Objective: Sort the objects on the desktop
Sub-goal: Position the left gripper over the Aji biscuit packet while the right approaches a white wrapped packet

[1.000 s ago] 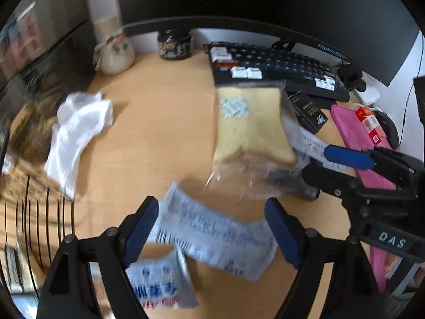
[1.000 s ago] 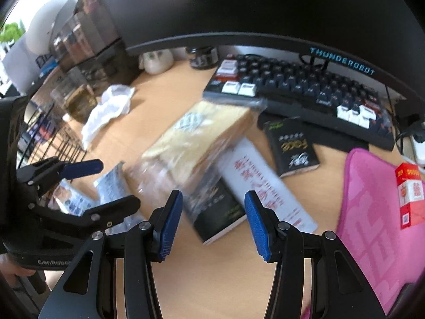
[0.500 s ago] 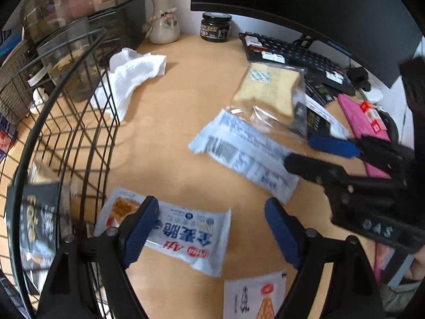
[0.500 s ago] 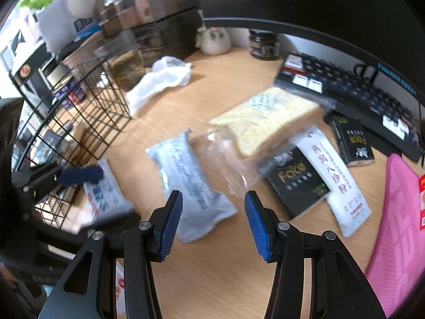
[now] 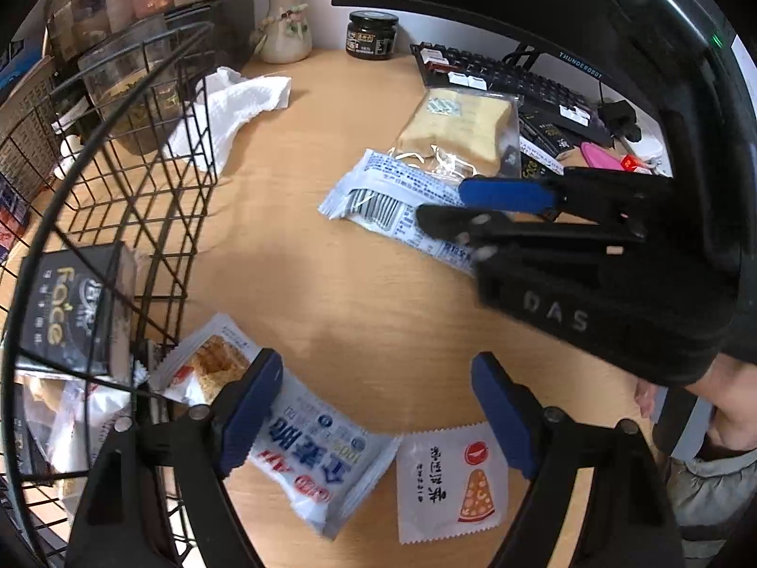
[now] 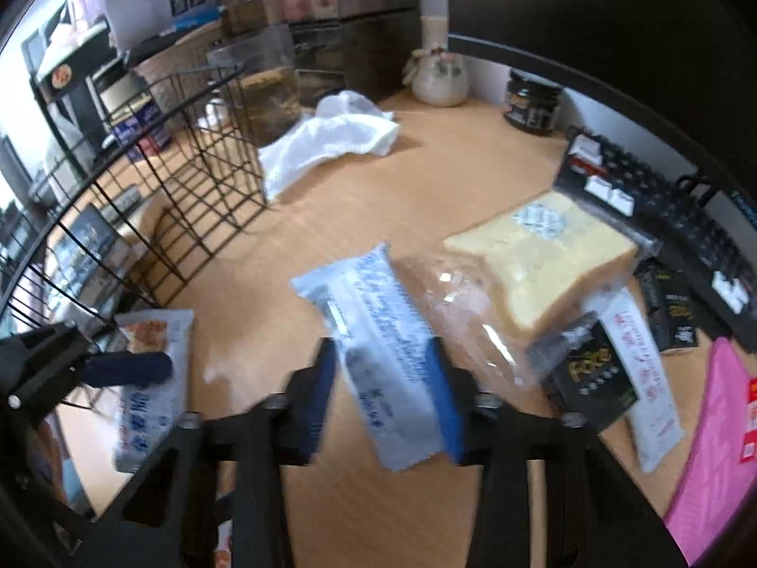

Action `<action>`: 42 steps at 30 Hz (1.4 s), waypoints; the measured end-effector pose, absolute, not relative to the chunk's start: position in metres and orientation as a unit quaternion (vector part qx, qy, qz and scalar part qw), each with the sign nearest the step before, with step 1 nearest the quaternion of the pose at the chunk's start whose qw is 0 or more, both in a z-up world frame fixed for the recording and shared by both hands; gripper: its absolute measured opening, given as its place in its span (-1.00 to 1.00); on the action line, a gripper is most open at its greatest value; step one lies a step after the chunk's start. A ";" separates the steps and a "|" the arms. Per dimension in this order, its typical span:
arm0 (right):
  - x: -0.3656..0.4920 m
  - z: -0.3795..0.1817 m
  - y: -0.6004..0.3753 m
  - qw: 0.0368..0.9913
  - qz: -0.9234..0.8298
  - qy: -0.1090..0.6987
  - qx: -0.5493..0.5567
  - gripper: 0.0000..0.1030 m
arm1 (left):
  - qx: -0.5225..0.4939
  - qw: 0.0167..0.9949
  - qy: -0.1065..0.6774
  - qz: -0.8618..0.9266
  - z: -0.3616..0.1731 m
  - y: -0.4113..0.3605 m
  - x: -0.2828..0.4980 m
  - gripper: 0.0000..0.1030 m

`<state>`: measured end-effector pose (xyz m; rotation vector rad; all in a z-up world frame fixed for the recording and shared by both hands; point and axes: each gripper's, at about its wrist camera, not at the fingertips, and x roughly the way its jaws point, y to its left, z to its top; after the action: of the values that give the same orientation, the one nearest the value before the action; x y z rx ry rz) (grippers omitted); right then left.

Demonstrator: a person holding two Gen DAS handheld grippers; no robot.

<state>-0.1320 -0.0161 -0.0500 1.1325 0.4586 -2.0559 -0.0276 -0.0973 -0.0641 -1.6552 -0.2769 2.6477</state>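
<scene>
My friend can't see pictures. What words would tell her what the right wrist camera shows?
The right claw straddles a long white-blue snack pack lying on a wooden desk. Bagged bread lies just right of the pack, a black wire basket stands to the left, and the left claw reaches over another snack pack by the basket.

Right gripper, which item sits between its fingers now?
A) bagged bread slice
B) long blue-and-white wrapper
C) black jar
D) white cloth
B: in the right wrist view the right gripper has its blue pads on either side of the long blue-and-white wrapper; whether they are already pressing on it is too blurred to tell. The bagged bread slice lies beyond it.
</scene>
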 end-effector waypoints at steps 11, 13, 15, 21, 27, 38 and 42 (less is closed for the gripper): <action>-0.123 -0.057 0.064 0.318 -0.801 0.161 0.480 -0.54 | -0.534 0.057 -0.057 0.841 -0.076 -0.039 -0.056 0.66; -0.122 -0.065 0.089 0.307 -0.800 0.141 0.496 -0.56 | -0.537 0.069 -0.036 0.840 -0.078 -0.022 -0.061 0.72; -0.118 -0.067 0.113 0.296 -0.804 0.127 0.501 -0.58 | -0.533 0.087 -0.024 0.841 -0.078 -0.005 -0.066 0.72; -0.115 -0.057 0.159 0.264 -0.821 0.101 0.496 -0.58 | -0.540 0.114 -0.021 0.834 -0.072 0.022 -0.073 0.72; -0.113 -0.049 0.148 0.286 -0.822 0.095 0.484 -0.58 | -0.527 0.055 -0.015 0.848 -0.056 0.001 -0.051 0.73; -0.077 -0.039 0.058 0.396 -0.789 0.134 0.451 -0.58 | -0.509 -0.099 -0.043 0.854 -0.045 -0.065 0.023 0.72; -0.068 -0.039 0.042 0.416 -0.780 0.140 0.446 -0.58 | -0.507 -0.126 -0.055 0.851 -0.047 -0.078 0.038 0.73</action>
<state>-0.0684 0.0416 -0.0388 1.1190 0.3512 -1.9598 0.0377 -0.0781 -0.0469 -1.7360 -0.1869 2.9111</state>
